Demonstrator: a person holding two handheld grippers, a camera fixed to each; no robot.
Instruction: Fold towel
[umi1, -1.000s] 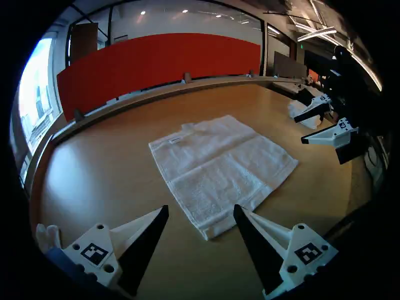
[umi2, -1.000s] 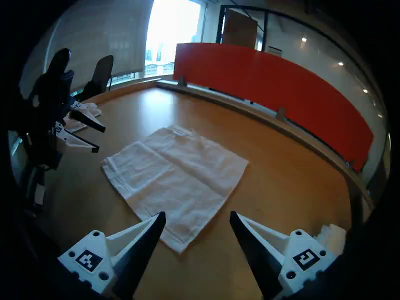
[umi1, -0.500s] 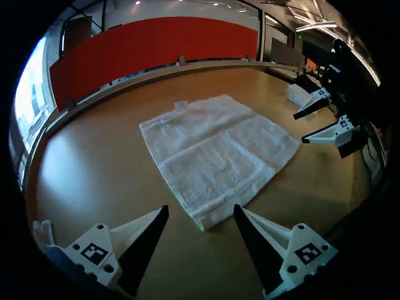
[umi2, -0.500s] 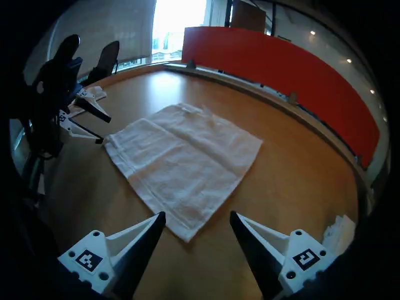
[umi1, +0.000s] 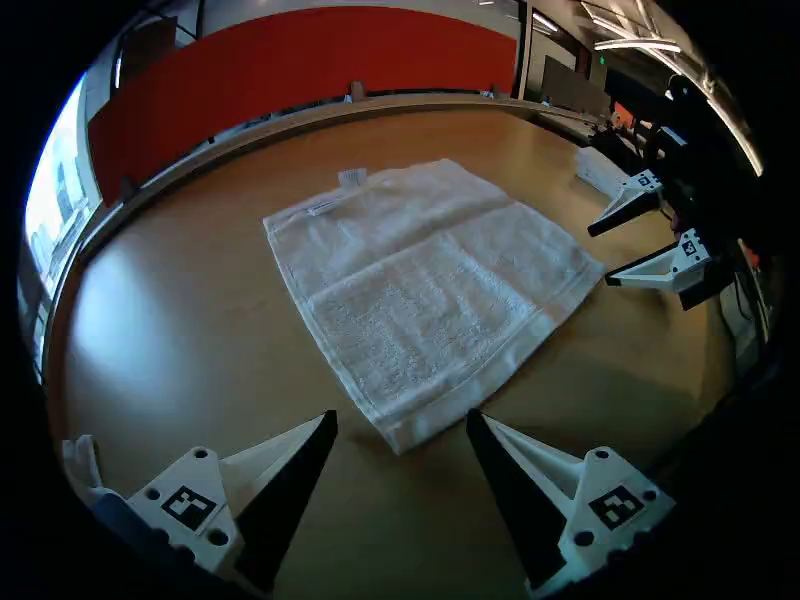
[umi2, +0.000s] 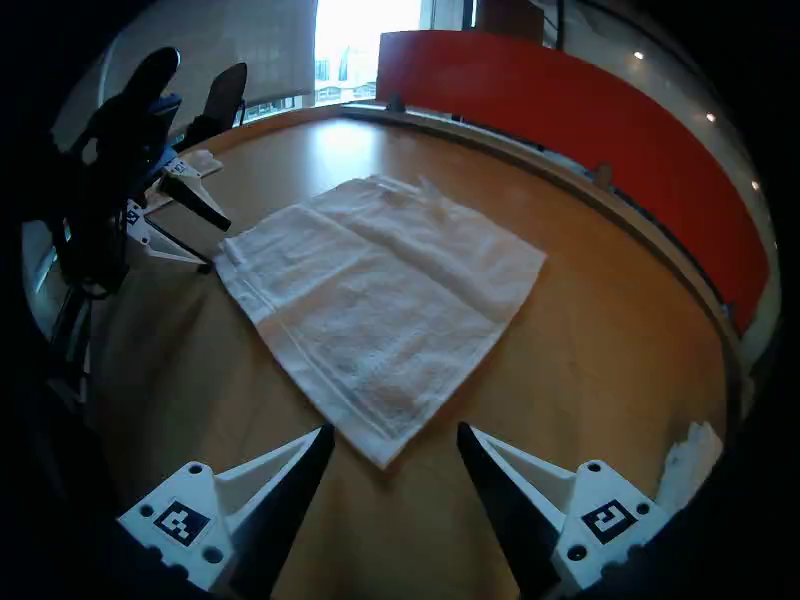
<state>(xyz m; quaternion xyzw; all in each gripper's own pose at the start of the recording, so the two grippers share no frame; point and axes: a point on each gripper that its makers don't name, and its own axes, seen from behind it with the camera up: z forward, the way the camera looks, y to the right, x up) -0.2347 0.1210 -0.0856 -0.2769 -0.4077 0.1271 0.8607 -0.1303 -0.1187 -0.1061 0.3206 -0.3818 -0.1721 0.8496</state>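
I am looking down at the towel (umi1: 430, 290), which is lying flat on the wooden table (umi1: 170, 330), one corner pointing straight at me. I am judging it to be light, soft and limp terry. It will be drooping from wherever I lift it and dragging a little on the wood, not sliding freely. Nothing about it looks fragile. The hemmed band along the near edges looks thicker, so I am planning to take hold there, right at a corner, where a pinch should be gathering the hem and not one loose layer. Farther up, a crease is running across the cloth, and a small tag is sticking out at the far edge.

In the left gripper view, my left gripper (umi1: 400, 415) is hanging with its fingers spread wide, the near corner lying just ahead of the gap between them. It is gripping nothing. Whether the tips are touching the table I cannot tell.

In the right gripper view, my right gripper (umi2: 394, 428) is likewise spread wide and holding nothing, facing a neighbouring corner of the towel.

Beyond the table, a red partition (umi1: 300, 50) is closing off the background.
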